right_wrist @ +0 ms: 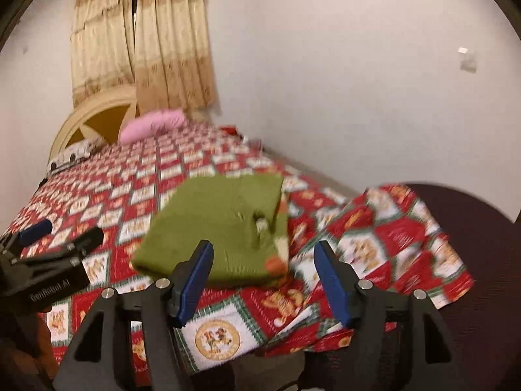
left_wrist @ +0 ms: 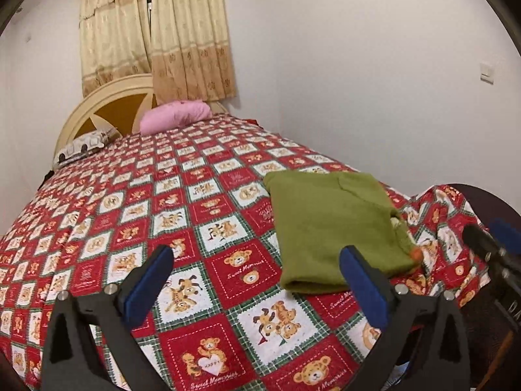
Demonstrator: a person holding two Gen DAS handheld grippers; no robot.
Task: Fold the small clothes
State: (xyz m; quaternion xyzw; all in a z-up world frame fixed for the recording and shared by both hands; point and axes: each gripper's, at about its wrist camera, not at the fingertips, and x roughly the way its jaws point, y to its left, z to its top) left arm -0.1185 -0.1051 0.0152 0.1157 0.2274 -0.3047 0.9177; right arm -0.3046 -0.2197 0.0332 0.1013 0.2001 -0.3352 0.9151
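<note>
- A folded green garment [left_wrist: 335, 228] is lying flat on the bed [left_wrist: 162, 195], near its front corner, on the red, white and green bear-print bedspread [left_wrist: 228, 260].
- The left gripper [left_wrist: 257, 260] is hovering over the bedspread with its jaws standing wide and nothing between them; the garment is lying just beyond its right finger.
- The right gripper [right_wrist: 262, 260] is hanging at the garment's near edge, jaws parted and gripping nothing.
- A pink pillow [left_wrist: 176, 117] is resting by the headboard [left_wrist: 97, 114], under beige curtains [left_wrist: 156, 32].
</note>
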